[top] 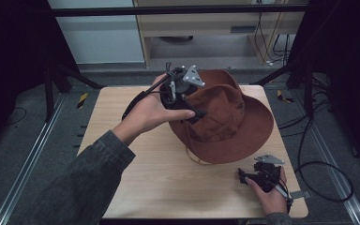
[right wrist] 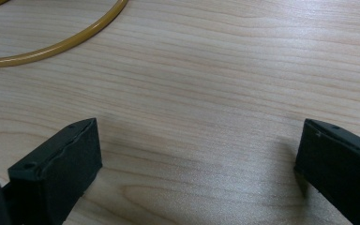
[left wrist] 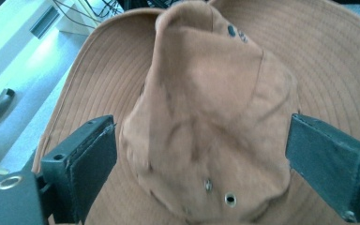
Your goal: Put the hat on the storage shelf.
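Sitting on the far right part of the pale wooden table (top: 140, 187) is the rust-brown, wide-brimmed cloth hat (top: 234, 122), crown up, with its brim resting on the wood. A thin tan chin cord (top: 198, 159) loops out from under the near edge of the brim. The left gripper (left wrist: 201, 150) hovers over the crown with its jaws spread wide, one on each side of the creased brown fabric; whether the pads already touch the cloth I cannot tell. The hat looks ungrasped, so the job seems to be at its start: the jaws have yet to squeeze the crown, and any lifting or moving is left to do. The right gripper (right wrist: 197, 164) waits low over bare wood near the table's near right corner, well apart from the hat, jaws spread and holding nothing.
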`<state>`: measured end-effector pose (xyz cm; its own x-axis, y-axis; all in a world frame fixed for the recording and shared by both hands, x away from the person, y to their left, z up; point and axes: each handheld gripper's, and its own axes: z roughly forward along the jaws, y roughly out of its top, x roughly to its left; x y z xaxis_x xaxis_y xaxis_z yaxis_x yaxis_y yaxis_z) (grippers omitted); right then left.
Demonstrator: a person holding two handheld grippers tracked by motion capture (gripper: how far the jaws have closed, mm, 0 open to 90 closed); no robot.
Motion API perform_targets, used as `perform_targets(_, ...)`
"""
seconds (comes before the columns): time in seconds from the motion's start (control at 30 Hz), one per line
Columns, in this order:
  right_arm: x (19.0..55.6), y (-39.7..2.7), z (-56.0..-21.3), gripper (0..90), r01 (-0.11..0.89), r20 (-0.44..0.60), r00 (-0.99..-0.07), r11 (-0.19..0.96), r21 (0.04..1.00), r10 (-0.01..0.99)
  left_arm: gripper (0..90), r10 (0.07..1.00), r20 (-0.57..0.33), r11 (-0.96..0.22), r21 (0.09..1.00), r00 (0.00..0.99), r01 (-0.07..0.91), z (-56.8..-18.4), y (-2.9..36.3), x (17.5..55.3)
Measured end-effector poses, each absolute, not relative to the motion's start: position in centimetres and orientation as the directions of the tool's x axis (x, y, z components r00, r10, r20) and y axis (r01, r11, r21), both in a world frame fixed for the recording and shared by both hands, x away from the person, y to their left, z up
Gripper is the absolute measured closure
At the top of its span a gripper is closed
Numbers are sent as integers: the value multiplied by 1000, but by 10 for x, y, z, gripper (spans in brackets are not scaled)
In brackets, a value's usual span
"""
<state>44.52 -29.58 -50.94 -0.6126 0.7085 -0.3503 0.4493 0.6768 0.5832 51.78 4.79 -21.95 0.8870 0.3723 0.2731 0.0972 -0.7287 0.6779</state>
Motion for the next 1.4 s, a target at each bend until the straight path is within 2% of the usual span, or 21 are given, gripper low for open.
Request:
perform_targets(0.93,445,-296,-509,7,449,-351,-613,678,582,708,65,458,256,-658,742,851,131,-221,127,496)
perform_targets(1.4,445,-296,-509,7,447,-354,-612,678,584,708,38,466,227,-652,741,855,158,-242,156,493)
